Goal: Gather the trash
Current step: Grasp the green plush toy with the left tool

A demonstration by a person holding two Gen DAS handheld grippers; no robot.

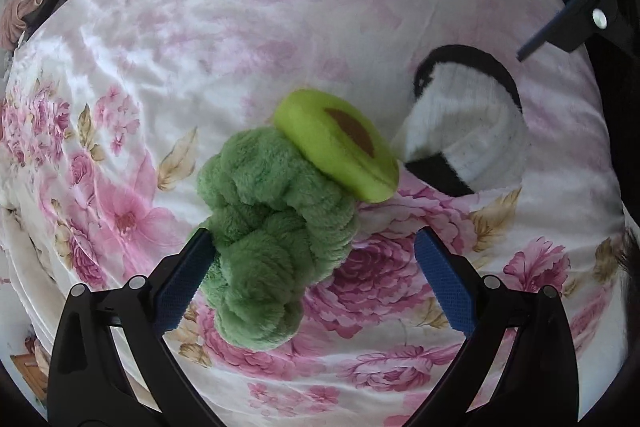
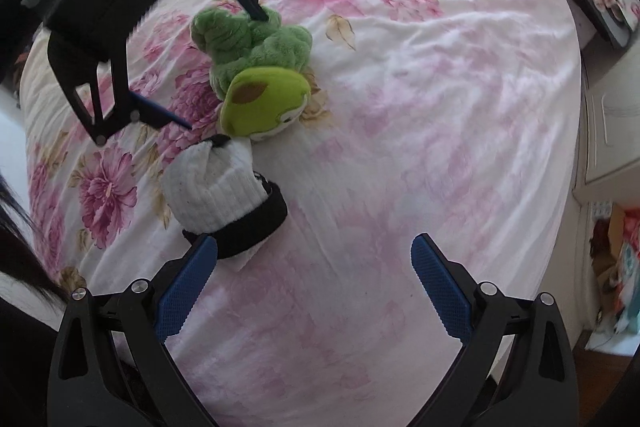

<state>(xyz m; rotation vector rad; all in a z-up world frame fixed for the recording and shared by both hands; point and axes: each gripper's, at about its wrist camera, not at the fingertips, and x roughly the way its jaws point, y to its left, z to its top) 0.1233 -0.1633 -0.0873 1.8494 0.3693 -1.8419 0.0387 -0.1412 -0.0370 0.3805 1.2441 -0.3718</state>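
A green plush toy [image 1: 276, 235] with a lime head [image 1: 340, 143] lies on the floral bedspread [image 1: 200, 39]. A white sock with black cuff [image 1: 468, 123] lies just right of it. My left gripper [image 1: 316, 283] is open, its fingers either side of the plush body; the left finger touches it. In the right wrist view the plush [image 2: 256, 43] and the sock [image 2: 220, 187] lie left of centre. My right gripper [image 2: 316, 283] is open and empty, its left fingertip beside the sock's cuff. The left gripper [image 2: 224, 71] shows there, straddling the plush.
The bed edge runs along the right in the right wrist view, with a white cabinet [image 2: 612, 131] and floor clutter [image 2: 616, 259] beyond. A pink garment [image 1: 24, 7] lies off the bed's far left corner. The right gripper's fingers [image 1: 552, 27] show at upper right.
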